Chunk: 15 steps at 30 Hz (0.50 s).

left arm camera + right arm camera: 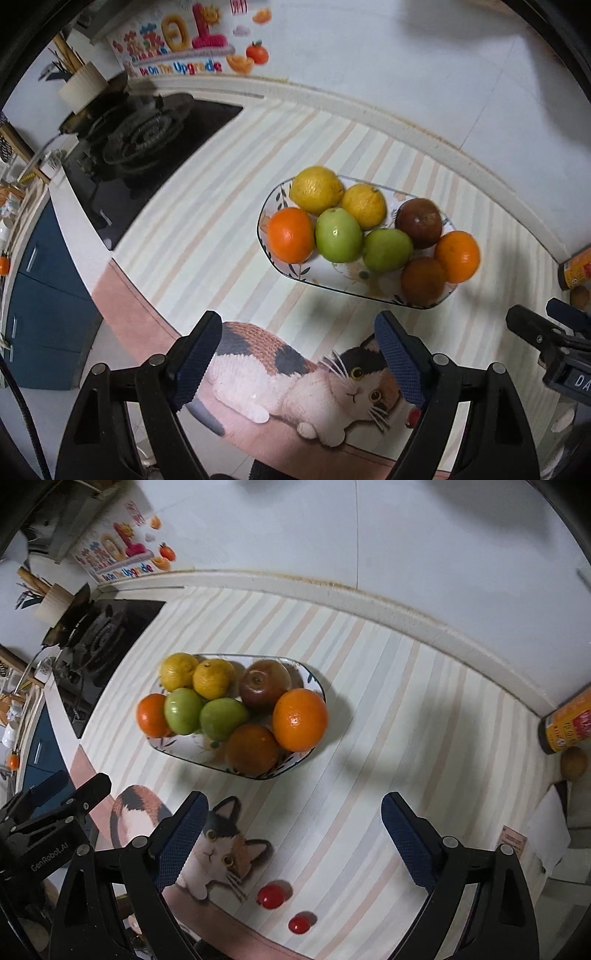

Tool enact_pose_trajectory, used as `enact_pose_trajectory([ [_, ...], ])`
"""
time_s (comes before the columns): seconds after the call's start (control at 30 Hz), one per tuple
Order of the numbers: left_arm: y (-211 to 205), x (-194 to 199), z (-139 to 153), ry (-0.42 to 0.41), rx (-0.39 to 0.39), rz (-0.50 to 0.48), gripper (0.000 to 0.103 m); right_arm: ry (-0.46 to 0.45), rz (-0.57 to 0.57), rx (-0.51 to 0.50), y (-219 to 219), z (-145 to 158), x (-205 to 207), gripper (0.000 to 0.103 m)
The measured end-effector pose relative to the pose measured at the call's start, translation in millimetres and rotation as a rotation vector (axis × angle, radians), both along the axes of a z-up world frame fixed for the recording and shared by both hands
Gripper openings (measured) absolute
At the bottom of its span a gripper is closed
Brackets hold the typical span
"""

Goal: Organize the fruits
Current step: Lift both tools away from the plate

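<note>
A patterned plate on the striped mat holds several fruits: two yellow lemons, two green apples, oranges and dark red-brown fruits. Two small red tomatoes lie on the mat between the right gripper's fingers. My left gripper is open and empty, just in front of the plate. My right gripper is open and empty, in front of the plate, above the tomatoes.
A gas stove sits at the left of the counter, with a utensil holder behind it. An orange can and a brown kiwi lie at the right. The mat has a cat picture. Wall behind.
</note>
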State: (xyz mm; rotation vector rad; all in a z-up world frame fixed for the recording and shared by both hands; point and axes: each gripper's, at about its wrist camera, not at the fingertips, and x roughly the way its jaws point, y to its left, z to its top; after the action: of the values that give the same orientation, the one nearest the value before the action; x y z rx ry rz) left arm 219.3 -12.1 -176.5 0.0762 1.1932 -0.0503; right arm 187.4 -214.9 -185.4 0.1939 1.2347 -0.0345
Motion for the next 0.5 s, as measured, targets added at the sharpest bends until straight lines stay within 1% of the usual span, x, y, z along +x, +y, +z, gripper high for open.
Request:
enact_pose_trajectory([
  [0.1, -0.6, -13.2, 20.2, -0.032, -0.02, -0.016, 0.084, -0.039, 0.008, -0.016, 5.1, 21.0, -14.8, 0.097],
  [0.27, -4.6, -34.4, 51.6, -0.089, -0.014, -0.051, 0.084, -0.094, 0.019, -0.035, 9.2, 55.5, -39.5, 0.097],
  [0.4, -2.9, -50.6, 75.2, -0.116, -0.033, -0.055, 0.084, -0.129, 0.031, -0.032, 12.9, 80.2, -61.2, 0.097],
  [0.5, -3.1, -64.4, 93.5, -0.144, -0.027, -0.071, 0.084, -0.153, 0.037, -0.024, 15.4, 96.5, -76.8, 0.097],
])
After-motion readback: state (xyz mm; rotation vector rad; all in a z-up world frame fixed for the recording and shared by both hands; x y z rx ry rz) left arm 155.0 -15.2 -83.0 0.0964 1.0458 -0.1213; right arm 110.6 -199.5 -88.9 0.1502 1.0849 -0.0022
